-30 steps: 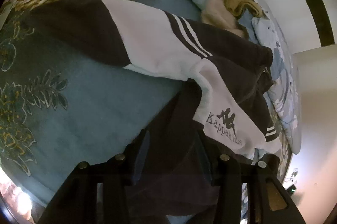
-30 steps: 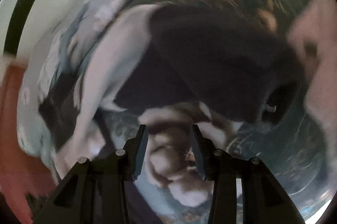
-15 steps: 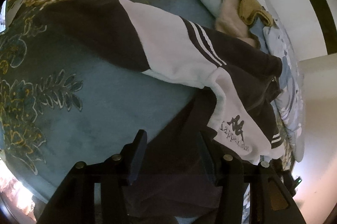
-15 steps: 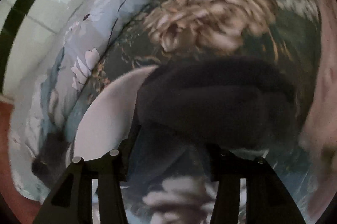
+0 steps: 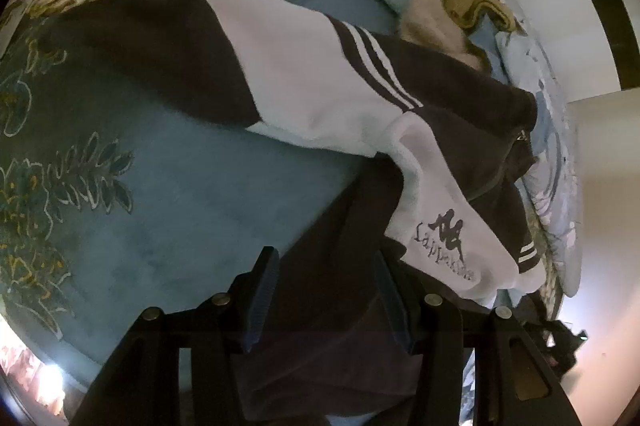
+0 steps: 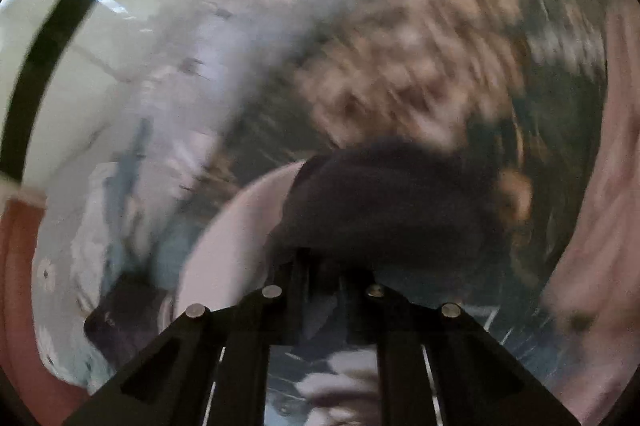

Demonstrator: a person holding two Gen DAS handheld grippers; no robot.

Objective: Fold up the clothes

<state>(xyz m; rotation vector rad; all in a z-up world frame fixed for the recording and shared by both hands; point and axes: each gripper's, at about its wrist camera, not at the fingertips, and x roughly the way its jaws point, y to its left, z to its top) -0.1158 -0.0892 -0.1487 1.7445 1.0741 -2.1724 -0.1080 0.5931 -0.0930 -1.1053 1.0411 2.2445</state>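
Jacket: being folded on bed; right gripper clamping dark sleeve; left gripper gaping over hem at 6 o'clock; next, carrying sleeve across.

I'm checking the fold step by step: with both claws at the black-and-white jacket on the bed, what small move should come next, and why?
Probably carry the right claw up and across toward the jacket's body. It has just closed on the black sleeve end, while the left claw straddles the dark hem, and the sleeve lies stretched out across the floral bedspread, unfolded.
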